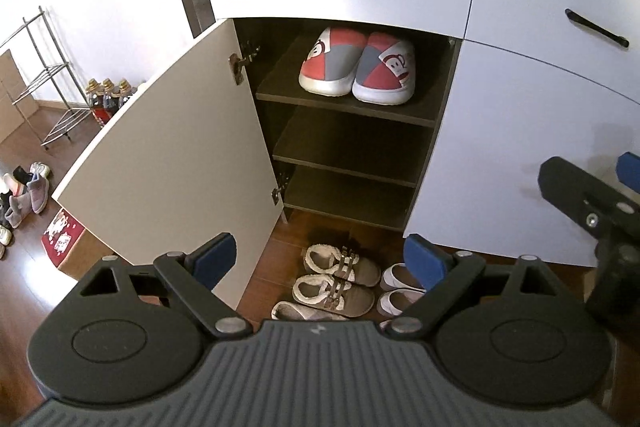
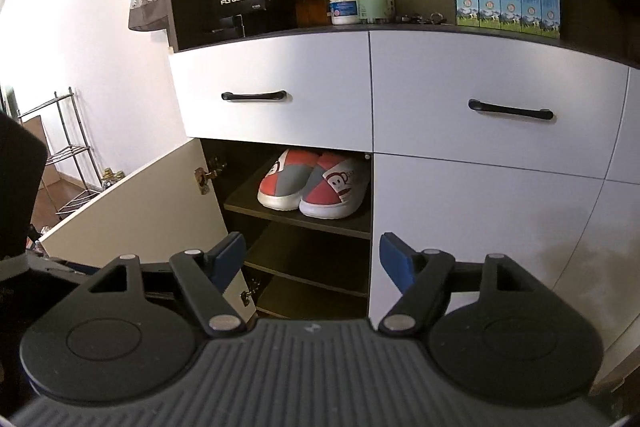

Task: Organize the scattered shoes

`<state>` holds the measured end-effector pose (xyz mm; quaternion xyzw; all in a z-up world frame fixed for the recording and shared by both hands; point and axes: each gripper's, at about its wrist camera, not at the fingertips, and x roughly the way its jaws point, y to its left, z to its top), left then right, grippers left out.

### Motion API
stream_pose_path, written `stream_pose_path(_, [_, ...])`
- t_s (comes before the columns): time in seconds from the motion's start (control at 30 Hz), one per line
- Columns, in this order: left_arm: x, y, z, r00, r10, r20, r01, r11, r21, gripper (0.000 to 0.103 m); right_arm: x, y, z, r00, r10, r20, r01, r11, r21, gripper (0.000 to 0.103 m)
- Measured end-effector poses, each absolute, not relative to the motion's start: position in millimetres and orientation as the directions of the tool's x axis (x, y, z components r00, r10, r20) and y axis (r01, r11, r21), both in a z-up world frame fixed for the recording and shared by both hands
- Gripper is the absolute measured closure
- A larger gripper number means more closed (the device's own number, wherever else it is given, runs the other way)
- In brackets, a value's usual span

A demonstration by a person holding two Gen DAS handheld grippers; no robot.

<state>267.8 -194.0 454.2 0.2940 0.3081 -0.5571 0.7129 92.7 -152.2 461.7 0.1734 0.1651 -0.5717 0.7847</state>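
Currently both grippers stand in front of the white shoe cabinet point(image 1: 500, 131) with nothing between their fingers.

Left gripper point(image 1: 320, 261): jaws spread wide. The blue pads point(image 1: 214, 259) touch no object. Seen from its wrist camera, it points down toward the floor at the cabinet's foot.

Right gripper point(image 2: 312, 257): jaws apart, somewhat less wide than the left, and empty. Its blue pads point(image 2: 394, 261) hang in free air in front of the open compartment. In the left wrist view, part of this gripper point(image 1: 592, 203) shows at the right edge, clear of the cabinet face.

Cabinet state: the left door point(image 1: 172, 163) is swung open. Inside are three dark shelves. The top shelf point(image 1: 348, 103) carries a pair of red-and-grey slippers point(image 1: 356, 67), side by side and touching, toes toward the opening. The two lower shelves hold nothing.

Floor in front of the cabinet: a pair of brown fleece-lined shoes point(image 1: 338, 277) lies side by side; a pair of white shoes point(image 1: 398, 289) lies just to their right; one light slipper point(image 1: 304, 311) lies nearest the gripper. More shoes point(image 1: 24, 195) are scattered on the floor far to the left, near a metal rack point(image 1: 44, 79).
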Motion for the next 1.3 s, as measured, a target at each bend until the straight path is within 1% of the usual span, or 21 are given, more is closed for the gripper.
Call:
stream_pose_path(0.13, [282, -196, 444, 0.178, -0.596, -0.783, 0.979, 0.191, 0.077, 0.009, 105, -151, 457, 0.267, -0.844, -0.466, 0.961, 0.266, 0.070, 0.030])
stream_pose_path(0.33, [309, -199, 430, 0.168, -0.582, -0.796, 0.982, 0.173, 0.081, 0.009, 123, -154, 453, 0.231, -0.854, -0.467, 0.973, 0.210, 0.097, 0.030])
stream_pose_path(0.57, [332, -205, 411, 0.156, -0.566, -0.809, 0.985, 0.152, 0.083, 0.009, 137, -157, 432, 0.186, -0.835, -0.518, 0.982, 0.173, 0.074, 0.028])
stream_pose_path(0.67, [345, -199, 387, 0.174, -0.554, -0.814, 0.984, 0.135, 0.119, 0.009, 138, -161, 417, 0.162, -0.815, -0.556, 0.986, 0.159, 0.054, 0.026])
stream_pose_path(0.7, [347, -197, 382, 0.179, -0.549, -0.816, 0.983, 0.133, 0.126, 0.009, 135, -162, 407, 0.153, -0.798, -0.583, 0.987, 0.158, 0.043, 0.025])
stream_pose_path(0.77, [360, -180, 348, 0.191, -0.508, -0.840, 0.981, 0.124, 0.147, 0.009, 131, -164, 391, 0.138, -0.767, -0.626, 0.987, 0.156, 0.026, 0.025])
stream_pose_path(0.9, [374, -154, 303, 0.157, -0.432, -0.888, 0.985, 0.128, 0.112, 0.010, 112, -163, 340, 0.084, -0.660, -0.746, 0.987, 0.157, -0.028, 0.025])
stream_pose_path(0.97, [378, -135, 268, 0.124, -0.354, -0.927, 0.987, 0.140, 0.079, 0.010, 105, -162, 318, 0.069, -0.600, -0.797, 0.987, 0.157, -0.032, 0.025])
stream_pose_path(1.03, [374, -123, 243, 0.115, -0.289, -0.950, 0.987, 0.144, 0.076, 0.010, 98, -160, 287, 0.056, -0.496, -0.866, 0.985, 0.171, -0.034, 0.026])
stream_pose_path(1.1, [366, -118, 227, 0.120, -0.245, -0.962, 0.987, 0.137, 0.088, 0.010, 97, -159, 265, 0.038, -0.421, -0.906, 0.979, 0.200, -0.051, 0.029])
stream_pose_path(1.17, [358, -116, 219, 0.111, -0.226, -0.968, 0.987, 0.135, 0.082, 0.010, 97, -158, 248, 0.030, -0.367, -0.930, 0.969, 0.238, -0.062, 0.033])
stream_pose_path(1.2, [354, -117, 216, 0.106, -0.222, -0.969, 0.988, 0.135, 0.077, 0.010, 99, -158, 236, 0.027, -0.330, -0.944, 0.957, 0.281, -0.071, 0.034])
stream_pose_path(1.27, [347, -118, 211, 0.100, -0.228, -0.969, 0.988, 0.136, 0.070, 0.010, 102, -158, 221, 0.027, -0.306, -0.952, 0.935, 0.343, -0.084, 0.034])
stream_pose_path(1.3, [345, -120, 210, 0.098, -0.230, -0.968, 0.988, 0.137, 0.067, 0.010, 105, -159, 209, 0.045, -0.293, -0.955, 0.908, 0.410, -0.083, 0.034])
